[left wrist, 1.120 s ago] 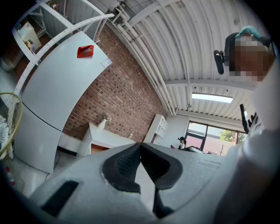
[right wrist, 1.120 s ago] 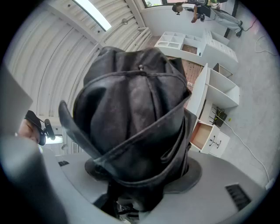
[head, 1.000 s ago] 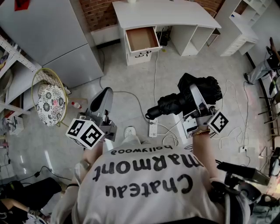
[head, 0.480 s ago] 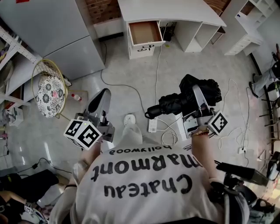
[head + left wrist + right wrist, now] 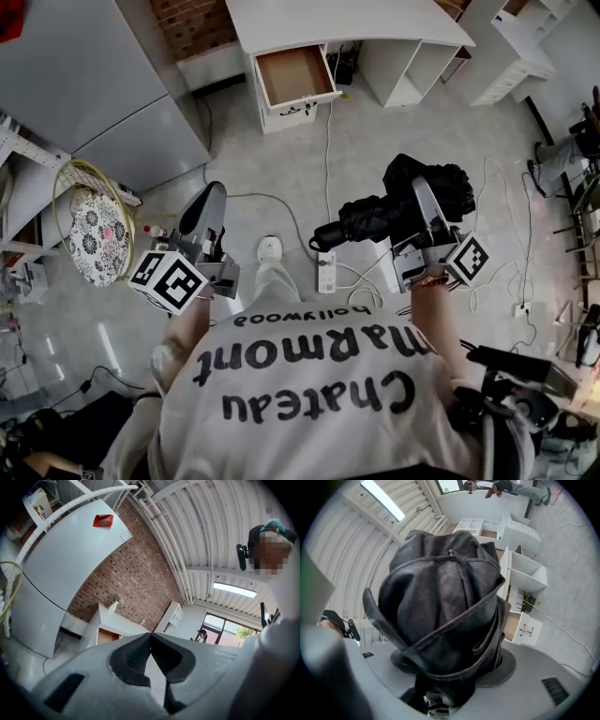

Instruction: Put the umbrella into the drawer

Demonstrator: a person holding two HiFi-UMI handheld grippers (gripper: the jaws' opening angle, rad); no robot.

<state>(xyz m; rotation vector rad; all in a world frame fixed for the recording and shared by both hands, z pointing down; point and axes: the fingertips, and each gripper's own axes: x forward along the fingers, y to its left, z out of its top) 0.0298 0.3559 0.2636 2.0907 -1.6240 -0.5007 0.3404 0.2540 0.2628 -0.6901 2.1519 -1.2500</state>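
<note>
Pinching the umbrella [image 5: 445, 606], right gripper [image 5: 419, 200] jaws; left gripper [image 5: 150, 634] jaws pressed together, unreadable overhead.

"Chateau Marmont hollywood" on shirt [image 5: 309, 441]

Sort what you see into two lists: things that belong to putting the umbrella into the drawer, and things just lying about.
For the job:
black umbrella, gripped in the right hand-held gripper
open drawer of the white desk

Lying about:
power strip and cable on the floor
round flower-patterned seat
white shelf units
</note>
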